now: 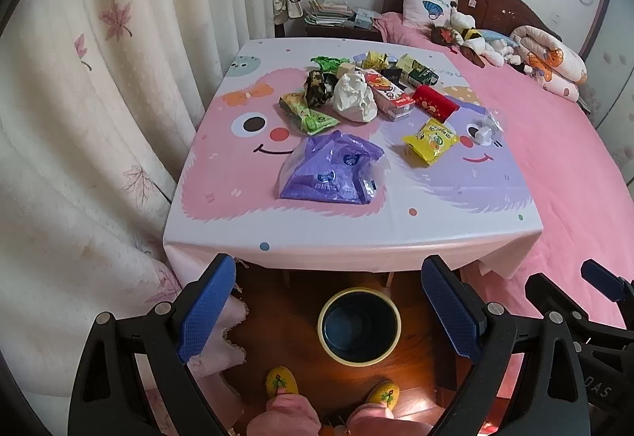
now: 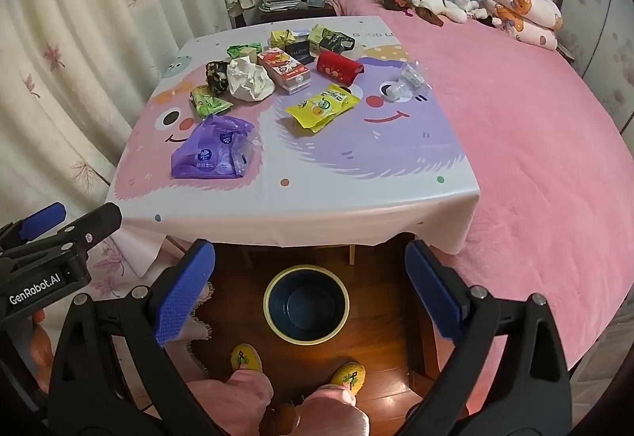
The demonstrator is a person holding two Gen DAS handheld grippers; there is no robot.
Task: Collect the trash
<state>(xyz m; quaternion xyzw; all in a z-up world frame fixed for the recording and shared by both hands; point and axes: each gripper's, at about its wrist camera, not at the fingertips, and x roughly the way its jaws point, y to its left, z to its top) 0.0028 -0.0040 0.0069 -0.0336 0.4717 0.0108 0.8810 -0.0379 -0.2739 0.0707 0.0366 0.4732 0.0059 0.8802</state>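
Nothing has been picked up yet, and both tools hang short of the table's (image 1: 222,234) near edge, tilted downward. The left gripper (image 1: 329,311) has its blue fingers spread wide with nothing between them; the right gripper (image 2: 311,291) is likewise spread wide and empty. The trash sits on the cartoon tablecloth (image 2: 356,194), well ahead of both. Reading the left wrist view from left to right: a green snack packet (image 1: 307,115) at about eleven o'clock, a purple plastic bag (image 1: 331,172) nearest at twelve, crumpled white paper (image 1: 354,97) behind it, a red carton (image 1: 390,95), a yellow pouch (image 1: 432,141) at one o'clock, and a clear crushed bottle (image 1: 489,129) farthest right. The bin (image 1: 359,325), dark inside with a pale rim, stands on the floor just under the table edge. The purple bag looks the easiest start: pinch a raised fold, lift clear, then drop it straight into the bin.
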